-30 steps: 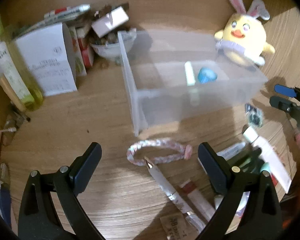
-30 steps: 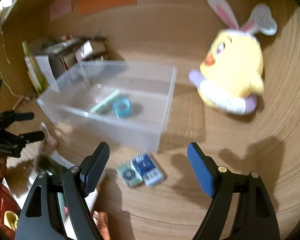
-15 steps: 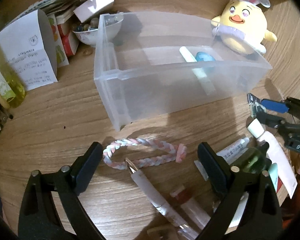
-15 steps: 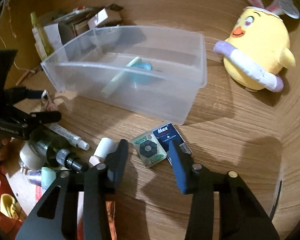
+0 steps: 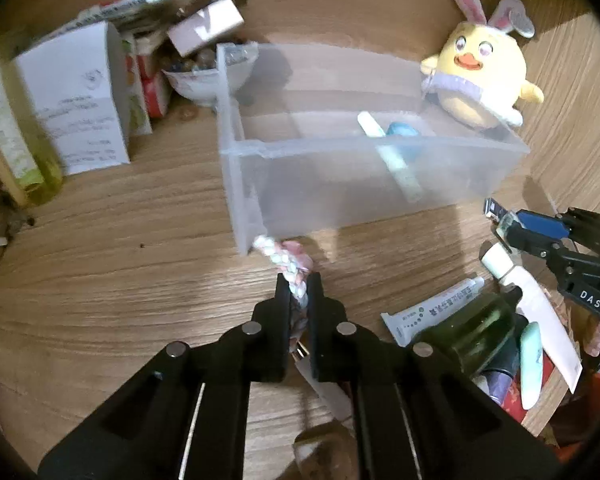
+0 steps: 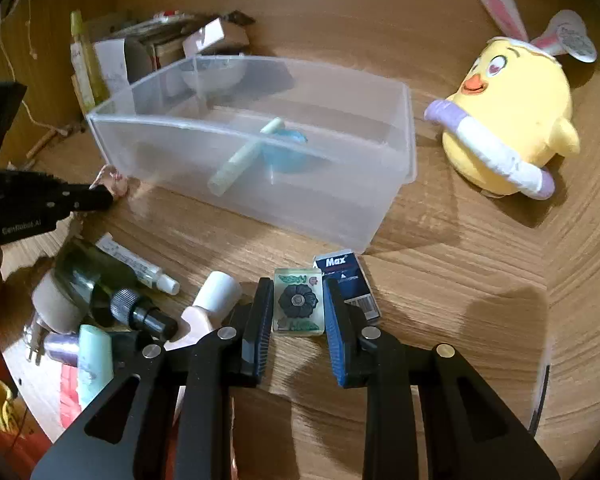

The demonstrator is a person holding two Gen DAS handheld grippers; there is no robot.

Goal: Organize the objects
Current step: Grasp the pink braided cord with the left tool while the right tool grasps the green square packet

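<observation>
A clear plastic bin (image 5: pixel 364 184) stands on the wooden table; it also shows in the right wrist view (image 6: pixel 260 152). It holds a pale green tube (image 5: pixel 396 164) and a blue round object (image 5: pixel 402 130). My left gripper (image 5: pixel 299 292) is shut on a pink-white braided band (image 5: pixel 288 260), held just in front of the bin's near corner. My right gripper (image 6: pixel 298 304) is shut on a clear square tile with a dark flower (image 6: pixel 298 302), next to a blue "Max" packet (image 6: pixel 346 276).
A yellow bunny-eared plush (image 6: pixel 512 120) sits right of the bin. Tubes, a dark green bottle (image 6: pixel 100 280) and small items lie at the front. Boxes, a white bowl (image 5: pixel 204 80) and a yellow bottle (image 5: pixel 20 148) crowd the back left.
My left gripper closed on the braided band and lifted it toward the bin. My right gripper moved down to the flower tile and closed on it.
</observation>
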